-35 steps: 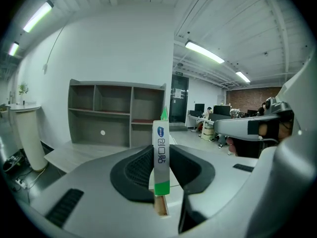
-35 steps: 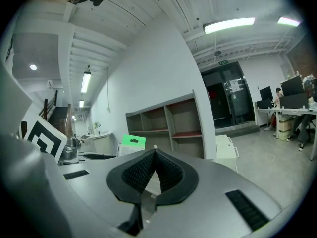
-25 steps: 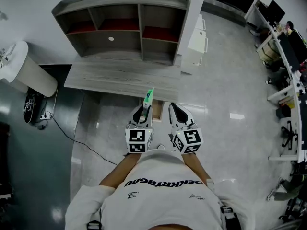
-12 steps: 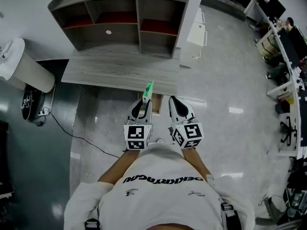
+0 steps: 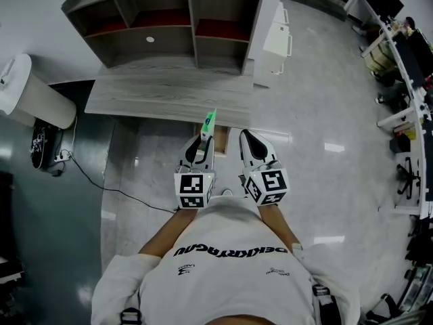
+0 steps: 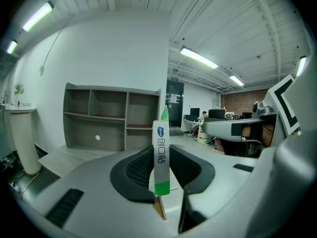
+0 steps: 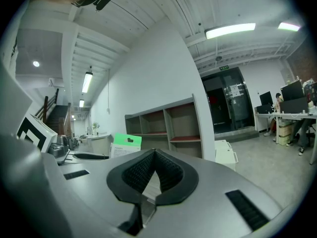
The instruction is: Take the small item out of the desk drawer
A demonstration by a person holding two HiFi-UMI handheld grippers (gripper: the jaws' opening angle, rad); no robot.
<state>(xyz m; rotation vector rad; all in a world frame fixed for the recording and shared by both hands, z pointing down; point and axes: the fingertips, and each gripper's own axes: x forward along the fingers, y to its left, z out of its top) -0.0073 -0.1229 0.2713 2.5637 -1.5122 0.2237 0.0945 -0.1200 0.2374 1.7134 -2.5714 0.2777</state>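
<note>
In the head view my left gripper (image 5: 203, 141) is shut on a small flat white pack with a green end (image 5: 210, 123). It holds the pack upright just in front of the grey wooden desk (image 5: 162, 99). The left gripper view shows the pack (image 6: 161, 155) pinched between the black pads (image 6: 136, 170), sticking up past them. My right gripper (image 5: 247, 138) hangs beside it, shut, with nothing in it; its pads (image 7: 171, 175) meet at the tip. A bit of the open drawer (image 5: 221, 145) shows between the two grippers.
A shelf unit (image 5: 169, 26) with red-lined compartments stands at the back of the desk. A white cabinet (image 5: 277, 46) is to its right and a white pedestal (image 5: 34, 93) to its left. A cable (image 5: 88, 181) runs over the floor. Office desks (image 5: 406, 80) line the far right.
The desk's front edge now sits slightly farther from the grippers. The left gripper still holds the pack, and the right gripper has stayed shut beside it.
</note>
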